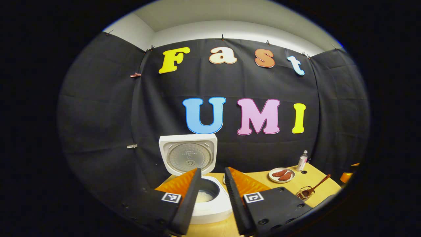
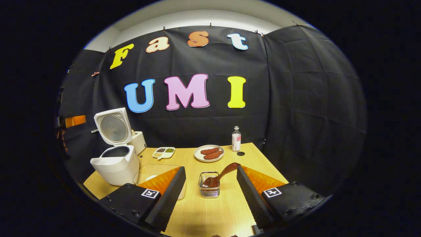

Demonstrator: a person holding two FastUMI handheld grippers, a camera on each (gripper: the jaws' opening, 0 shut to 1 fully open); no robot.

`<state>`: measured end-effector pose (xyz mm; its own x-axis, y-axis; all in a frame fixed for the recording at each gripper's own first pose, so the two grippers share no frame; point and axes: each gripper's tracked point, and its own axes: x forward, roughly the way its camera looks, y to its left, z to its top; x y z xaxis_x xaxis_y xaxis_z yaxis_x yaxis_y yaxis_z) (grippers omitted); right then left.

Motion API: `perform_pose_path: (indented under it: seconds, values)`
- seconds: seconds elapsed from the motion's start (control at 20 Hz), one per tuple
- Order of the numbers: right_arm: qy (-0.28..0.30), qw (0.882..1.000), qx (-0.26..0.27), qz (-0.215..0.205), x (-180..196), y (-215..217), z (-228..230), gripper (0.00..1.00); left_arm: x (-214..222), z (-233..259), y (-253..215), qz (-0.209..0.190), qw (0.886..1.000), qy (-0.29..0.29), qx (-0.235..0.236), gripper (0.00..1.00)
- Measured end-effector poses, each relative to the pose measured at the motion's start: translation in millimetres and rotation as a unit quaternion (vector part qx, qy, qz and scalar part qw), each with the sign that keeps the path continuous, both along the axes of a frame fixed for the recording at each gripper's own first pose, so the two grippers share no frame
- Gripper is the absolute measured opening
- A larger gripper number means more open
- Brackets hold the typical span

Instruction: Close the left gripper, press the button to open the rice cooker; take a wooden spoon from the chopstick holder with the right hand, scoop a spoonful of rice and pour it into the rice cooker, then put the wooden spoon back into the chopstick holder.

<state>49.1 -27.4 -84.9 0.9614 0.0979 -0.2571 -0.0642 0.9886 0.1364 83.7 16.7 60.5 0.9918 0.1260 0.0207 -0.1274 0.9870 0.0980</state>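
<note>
- Standing open on the bench [image 2: 210,210], the one rice cooker [image 2: 115,164] has its lid [image 2: 111,126] tipped back; white rice shows in its pot in the left gripper view, so I judge the scooping done.
- You have one wooden spoon [image 2: 219,176] resting bowl-down in the one chopstick holder [image 2: 209,189], handle leaning right, apparently returned.
- Your left hand-held gripper [image 1: 212,194] hangs in front of the cooker, fingers apart, gripping nothing.
- Your right hand-held gripper [image 2: 210,194] faces the holder, fingers wide apart, clear of the spoon.
- Counted besides: one plate [image 2: 209,153] carrying two reddish pieces, one bottle [image 2: 236,138], one seasoning dish [image 2: 163,152].
</note>
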Motion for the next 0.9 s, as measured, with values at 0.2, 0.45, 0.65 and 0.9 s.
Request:
perform_pose_path:
  seconds: [0.2,0.45,0.65,0.9]
  values:
    - [0.050,0.998,0.027,0.003,23.5,-17.6,-47.1,0.98,-21.2,-23.8,-32.8,0.007,1.000,0.025,-0.017,0.78]
    - [0.110,0.991,0.070,-0.008,55.0,-35.3,-107.2,0.98,-45.0,-53.8,-55.6,0.053,0.996,0.065,-0.027,0.98]
    - [0.127,0.986,0.106,0.002,85.3,-29.4,-140.7,0.99,-63.1,-75.6,-62.0,0.102,0.989,0.098,-0.037,0.99]
    - [0.127,0.983,0.134,-0.004,134.9,-21.6,-165.1,0.98,-89.8,-110.3,-67.2,0.151,0.977,0.141,-0.053,0.99]
